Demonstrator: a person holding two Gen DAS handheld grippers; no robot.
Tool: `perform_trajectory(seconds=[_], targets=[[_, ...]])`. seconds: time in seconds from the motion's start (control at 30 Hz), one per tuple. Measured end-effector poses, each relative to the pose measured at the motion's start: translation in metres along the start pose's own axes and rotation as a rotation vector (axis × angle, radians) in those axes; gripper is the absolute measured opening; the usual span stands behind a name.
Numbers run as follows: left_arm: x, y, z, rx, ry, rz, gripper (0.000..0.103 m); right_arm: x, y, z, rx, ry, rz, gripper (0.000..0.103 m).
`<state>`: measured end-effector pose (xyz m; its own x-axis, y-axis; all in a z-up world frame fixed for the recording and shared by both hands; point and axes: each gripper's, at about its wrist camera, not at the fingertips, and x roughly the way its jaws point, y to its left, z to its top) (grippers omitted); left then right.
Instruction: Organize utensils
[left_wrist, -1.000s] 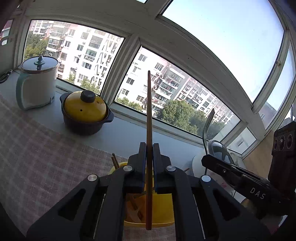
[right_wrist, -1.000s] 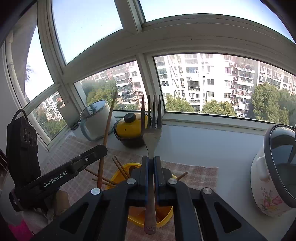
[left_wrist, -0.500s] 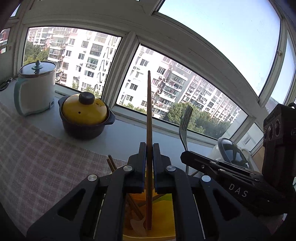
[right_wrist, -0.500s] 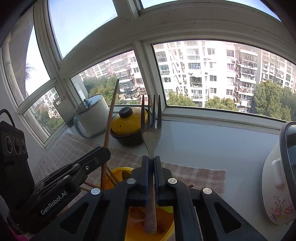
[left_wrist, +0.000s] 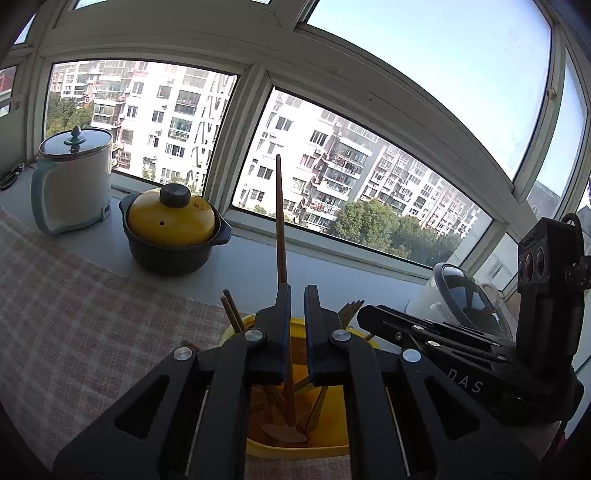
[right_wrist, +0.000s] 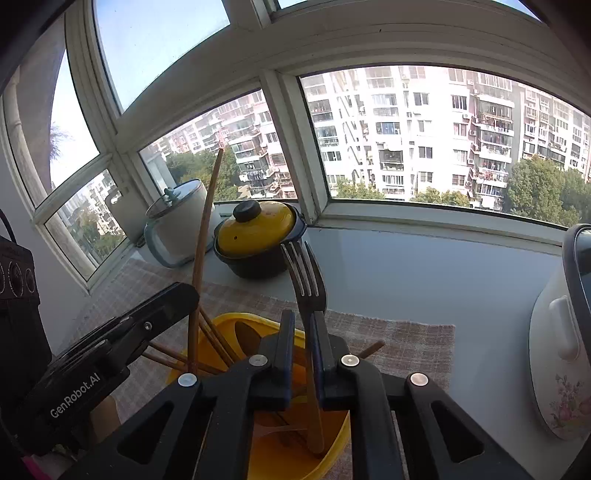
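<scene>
Right gripper (right_wrist: 303, 350) jaws opening, releasing fork (right_wrist: 304, 284) into cup (right_wrist: 332, 443); stiff, slick metal, gripping mid-handle is holding best.

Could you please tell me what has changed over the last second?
The right gripper came down and its jaws have just been opening; the fork, between them, slid lower and now tilts into the yellow holder. The wooden stick at the left gripper tilted slightly. The yellow-lidded pot stayed put.

Each wrist camera looks forward and downward along its own claw, close above the yellow holder (left_wrist: 325, 439); both share the holder, windows and yellow-lidded pot (right_wrist: 258, 240)
</scene>
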<state>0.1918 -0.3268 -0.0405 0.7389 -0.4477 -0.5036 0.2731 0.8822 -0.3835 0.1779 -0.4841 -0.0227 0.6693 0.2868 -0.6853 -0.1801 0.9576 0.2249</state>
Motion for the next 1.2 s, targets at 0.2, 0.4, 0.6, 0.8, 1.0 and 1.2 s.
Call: perform_trajectory(seconds=[0.2,0.4,0.6,0.8,1.0,1.2], targets=[[-0.008,0.001,-0.005,0.001,0.013,0.001,0.004,-0.013,0.005,-0.003,-0.019,-0.01,-0.011,0.018],[-0.024,0.006,-0.01,-0.005,0.022,0.012,0.004,-0.024,0.009,-0.012,-0.021,-0.009,-0.027,0.019],[-0.045,0.009,-0.015,0.015,0.028,0.021,0.013,-0.039,0.013,-0.022,-0.019,-0.016,-0.049,0.023],[-0.066,0.01,-0.021,0.029,0.035,0.025,0.02,-0.054,0.017,-0.033,-0.007,-0.022,-0.075,0.023],[-0.088,0.006,-0.029,0.065,0.041,0.021,0.027,-0.076,0.031,-0.045,-0.018,-0.044,-0.125,0.027],[-0.112,-0.002,-0.039,0.139,0.042,0.024,0.039,-0.098,0.045,-0.06,-0.035,-0.061,-0.185,0.031]])
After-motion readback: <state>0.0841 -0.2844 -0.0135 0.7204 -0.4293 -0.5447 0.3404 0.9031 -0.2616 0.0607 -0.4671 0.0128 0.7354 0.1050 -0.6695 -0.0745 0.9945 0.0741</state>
